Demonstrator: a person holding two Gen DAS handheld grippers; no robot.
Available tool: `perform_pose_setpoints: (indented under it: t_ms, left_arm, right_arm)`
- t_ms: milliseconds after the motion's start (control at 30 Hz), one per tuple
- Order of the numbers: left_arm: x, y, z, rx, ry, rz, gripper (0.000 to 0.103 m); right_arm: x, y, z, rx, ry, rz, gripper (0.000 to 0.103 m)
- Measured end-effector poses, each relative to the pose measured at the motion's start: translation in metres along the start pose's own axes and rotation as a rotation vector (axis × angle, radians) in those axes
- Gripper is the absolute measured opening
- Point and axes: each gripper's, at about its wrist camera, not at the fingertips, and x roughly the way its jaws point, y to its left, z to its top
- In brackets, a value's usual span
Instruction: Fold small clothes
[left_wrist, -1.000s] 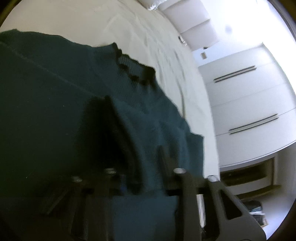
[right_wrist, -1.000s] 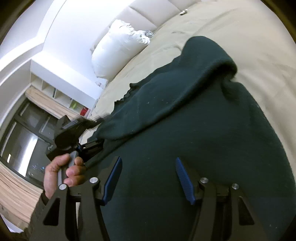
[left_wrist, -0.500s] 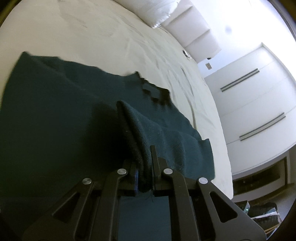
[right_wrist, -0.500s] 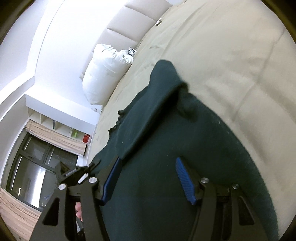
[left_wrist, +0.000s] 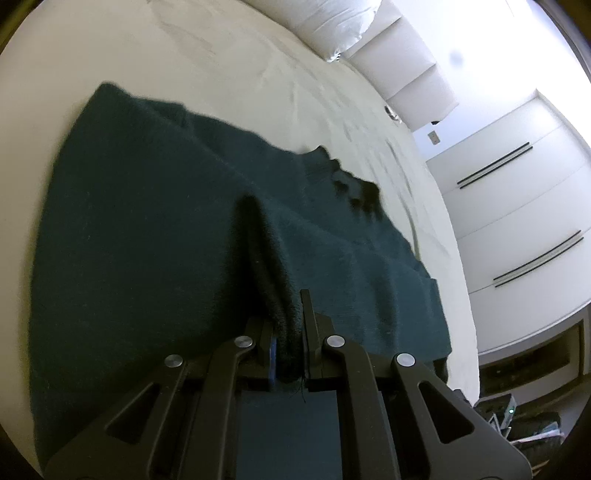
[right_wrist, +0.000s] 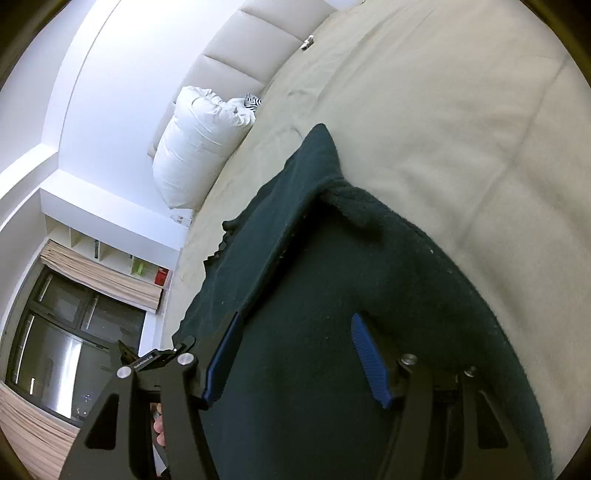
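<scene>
Sweater (left_wrist: 155, 240) now flatter on bed (left_wrist: 221, 66) | left tool (left_wrist: 290, 354) clenched on its fold | right tool (right_wrist: 295, 354) released above it

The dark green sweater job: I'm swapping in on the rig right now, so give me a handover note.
Left gripper: shut on a raised fold of the dark green sweater.
Right gripper: open, fingers over the sweater, gripping nothing.
Sweater lies on the beige bed, one part folded over, frilled edge toward the white pillow.
Done: a first fold is under way.
Left: lay the pinched fold down, finish folding, smooth.
</scene>
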Motion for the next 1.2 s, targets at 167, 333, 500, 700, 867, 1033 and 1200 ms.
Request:
perform_pose_setpoints:
  t_ms: [167,333,500,700,867,1033,1200]
  left_arm:
    - [-0.001,0.004,-0.001,0.0,0.006,-0.007,0.008]
    - [0.0,0.002,-0.002,0.011,0.01,-0.004,0.008]
    - [0.007,0.005,-0.003,0.007,0.014,-0.027,0.008]
    - [0.007,0.007,-0.005,0.034,0.011,-0.046,0.009]
    - [0.008,0.013,-0.002,0.021,0.019,-0.069,0.009]
    - [0.006,0.016,-0.004,0.012,0.017,-0.079,0.009]
    - [-0.01,0.017,-0.006,-0.004,0.017,-0.054,0.01]
  right_arm:
    - [-0.009,0.009,0.015,-0.012,-0.027,0.011,0.065]
    - [-0.013,0.02,0.069,-0.04,-0.058,0.046,0.066]
    - [0.033,0.032,0.131,-0.073,0.079,0.143,0.066]
    - [0.105,0.021,0.156,-0.033,0.218,0.108,0.066]
    - [0.108,0.003,0.14,-0.023,0.25,0.107,0.062]
    - [0.078,-0.005,0.113,-0.049,0.274,0.111,0.062]
    - [0.044,0.013,0.102,-0.123,0.267,0.072,0.063]
